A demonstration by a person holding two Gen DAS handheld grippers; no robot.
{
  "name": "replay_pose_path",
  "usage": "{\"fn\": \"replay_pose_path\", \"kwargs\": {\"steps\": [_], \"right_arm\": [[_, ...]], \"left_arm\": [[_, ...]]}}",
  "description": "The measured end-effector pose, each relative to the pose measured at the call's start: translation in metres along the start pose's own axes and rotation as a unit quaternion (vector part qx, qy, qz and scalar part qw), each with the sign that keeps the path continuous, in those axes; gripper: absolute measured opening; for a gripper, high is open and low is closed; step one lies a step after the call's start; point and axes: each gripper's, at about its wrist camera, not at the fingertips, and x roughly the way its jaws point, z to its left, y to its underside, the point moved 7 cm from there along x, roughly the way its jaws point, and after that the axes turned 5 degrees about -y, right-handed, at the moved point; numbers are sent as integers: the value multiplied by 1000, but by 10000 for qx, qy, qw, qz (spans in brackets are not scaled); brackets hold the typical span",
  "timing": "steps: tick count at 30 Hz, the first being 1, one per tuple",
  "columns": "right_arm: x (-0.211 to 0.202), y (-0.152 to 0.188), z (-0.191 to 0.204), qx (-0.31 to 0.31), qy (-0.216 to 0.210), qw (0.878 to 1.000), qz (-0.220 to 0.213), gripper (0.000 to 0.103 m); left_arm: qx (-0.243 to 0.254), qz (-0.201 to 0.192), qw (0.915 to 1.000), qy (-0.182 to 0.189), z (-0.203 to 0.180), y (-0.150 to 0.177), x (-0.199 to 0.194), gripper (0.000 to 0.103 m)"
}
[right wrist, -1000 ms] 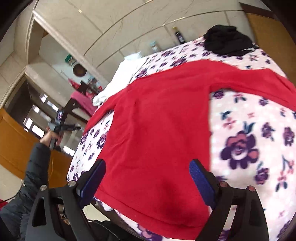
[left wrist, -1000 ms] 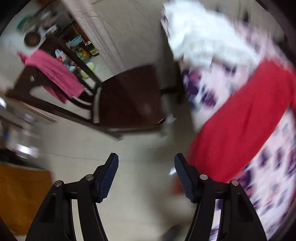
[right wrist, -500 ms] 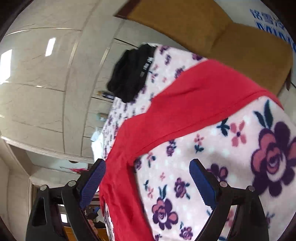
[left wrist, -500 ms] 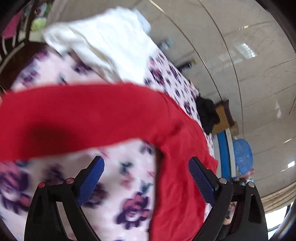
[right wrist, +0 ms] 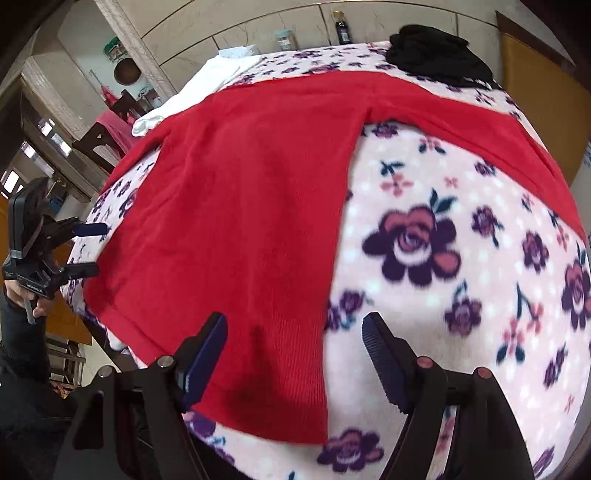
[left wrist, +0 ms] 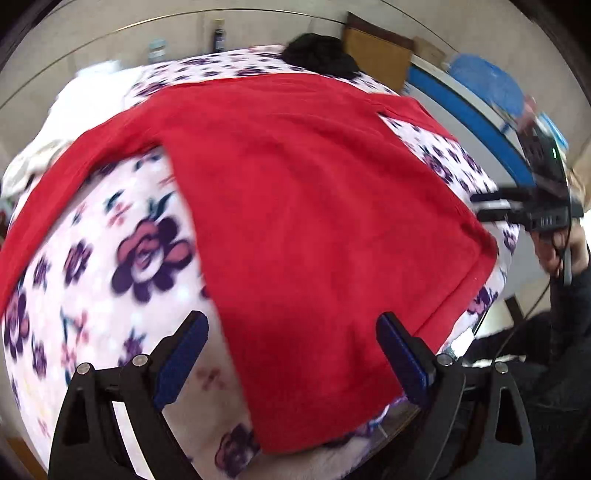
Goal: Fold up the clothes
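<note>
A red sweater (left wrist: pixel 314 203) lies flat, sleeves spread, on a table covered by a floral blanket (left wrist: pixel 110 295). My left gripper (left wrist: pixel 291 343) hovers open over the sweater's near hem at its left side, pads clear of the cloth. In the right wrist view the same sweater (right wrist: pixel 240 203) fills the middle. My right gripper (right wrist: pixel 295 332) hangs over the hem's right corner; its jaws are closing, the red hem lies below the gap, and the pads do not press on it. Each gripper shows in the other's view: left gripper (right wrist: pixel 99 248), right gripper (left wrist: pixel 478 206).
A black garment (right wrist: pixel 436 55) lies at the table's far end and a white garment (right wrist: pixel 192 92) at its far left. A dark bottle (right wrist: pixel 341 27) stands by the back wall. A chair with pink cloth (right wrist: pixel 110 122) stands beyond the left edge.
The left view swung from the floor and chair to above the sweater's hem, and its jaws widened. The right view swung off to the sleeve and back to the hem; its jaws narrowed.
</note>
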Motion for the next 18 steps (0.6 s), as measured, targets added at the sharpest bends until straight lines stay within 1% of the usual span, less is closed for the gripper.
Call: {"fn": "replay_pose_path", "kwargs": {"steps": [1,3,5,7,9,10,12,15,16,18], "right_arm": [[1,6,-2,30,44,10000,-3,77],[4,12,-6,35,211,9998,-11,77],[6,18,-7,157,213,9996,17,77],[5,24,-8,257,145,9996,5,77],[5,27,-8,307,94,9995,7,77],[5,29,-7,320,98,9994,14,77],[6,33,-6,320,101,9994,12,77],[4,37,-4,341,73,9994,-47,77],[3,39,-3,364,11,9993,-61,77],[3,41,0,409,-132,9991,-57,72]], "left_arm": [[-261,-1,9996,117,8,5,-2,95],[-665,83,9975,209,20,15,-2,95],[-931,203,9950,284,28,22,-3,95],[-1180,329,9906,608,30,27,-3,95],[-1453,500,9830,1003,25,28,3,95],[-1513,479,9818,1040,23,27,4,95],[-1496,424,9823,1044,19,25,4,95],[-1491,331,9816,1148,11,19,5,94],[-1516,334,9801,1237,8,18,7,94],[-1623,398,9744,1502,1,15,16,90]]}}
